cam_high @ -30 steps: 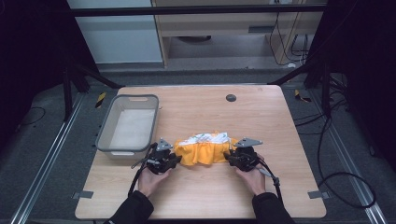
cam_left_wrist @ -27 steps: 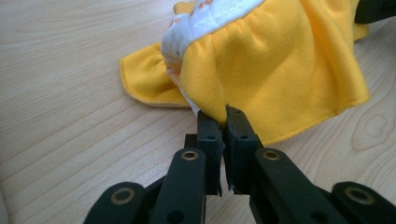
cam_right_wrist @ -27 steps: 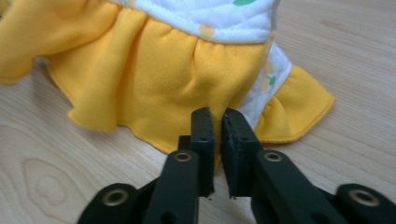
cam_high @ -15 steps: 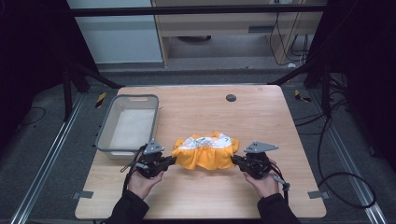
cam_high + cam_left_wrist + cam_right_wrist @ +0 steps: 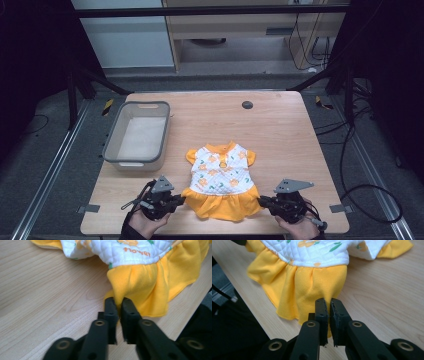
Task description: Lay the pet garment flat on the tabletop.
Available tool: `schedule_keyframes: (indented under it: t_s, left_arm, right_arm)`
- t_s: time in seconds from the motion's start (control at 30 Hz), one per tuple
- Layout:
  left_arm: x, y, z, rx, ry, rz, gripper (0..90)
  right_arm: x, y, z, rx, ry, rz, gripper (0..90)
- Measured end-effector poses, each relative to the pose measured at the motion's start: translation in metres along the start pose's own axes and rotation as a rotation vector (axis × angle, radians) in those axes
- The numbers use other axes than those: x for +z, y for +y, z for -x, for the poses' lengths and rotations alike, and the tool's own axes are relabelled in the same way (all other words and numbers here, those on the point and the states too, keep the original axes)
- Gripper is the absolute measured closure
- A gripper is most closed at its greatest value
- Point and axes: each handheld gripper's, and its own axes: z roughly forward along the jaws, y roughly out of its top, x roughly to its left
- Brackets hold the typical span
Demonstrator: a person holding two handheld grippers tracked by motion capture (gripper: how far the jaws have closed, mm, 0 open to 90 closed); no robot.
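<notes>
Both tongs are nipped on the skirt hem of the little orange-and-white dress [image 5: 221, 181], left tongs [image 5: 176, 201] and right tongs [image 5: 264, 202] each pinching a corner, with the dress spread flat on the worktop [image 5: 280, 135] between them. Spreading looks done; next comes release or folding. Beyond the left tongs, the grey bin [image 5: 114, 145] sits empty.

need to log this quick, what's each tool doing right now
left tool: shut on the dress skirt corner
right tool: shut on the other skirt corner
</notes>
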Motion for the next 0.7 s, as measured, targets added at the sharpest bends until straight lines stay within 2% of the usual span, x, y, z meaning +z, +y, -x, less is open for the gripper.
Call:
schedule_keyframes:
  t_s: [0.07,0.13,0.27,0.43,0.53,0.6,0.7]
  left_arm:
    - [-0.001,0.0,0.001,0.012,0.015,0.019,67.1]
    - [-0.007,0.002,0.001,0.02,0.028,0.074,55.6]
    - [-0.022,0.009,-0.004,0.033,0.07,0.162,44.9]
    - [-0.021,0.029,-0.024,0.026,0.13,0.209,41.5]
    - [-0.011,0.047,-0.037,0.04,0.174,0.215,41.5]
    - [-0.003,0.059,-0.043,0.035,0.195,0.218,41.5]
    - [0.011,0.075,-0.051,0.05,0.245,0.223,41.2]
  right_arm:
    - [0.003,-0.001,0.001,-0.003,-0.007,0.0,79.0]
    - [0.003,0.0,0.002,-0.009,-0.018,0.022,75.1]
    - [-0.005,0.007,0.007,-0.016,-0.044,0.102,68.2]
    - [-0.006,0.024,0.023,-0.005,-0.098,0.186,59.9]
    - [0.001,0.036,0.037,0.017,-0.12,0.201,54.4]
    - [0.009,0.043,0.045,0.019,-0.133,0.212,50.6]
    - [0.021,0.053,0.056,0.032,-0.141,0.215,47.5]
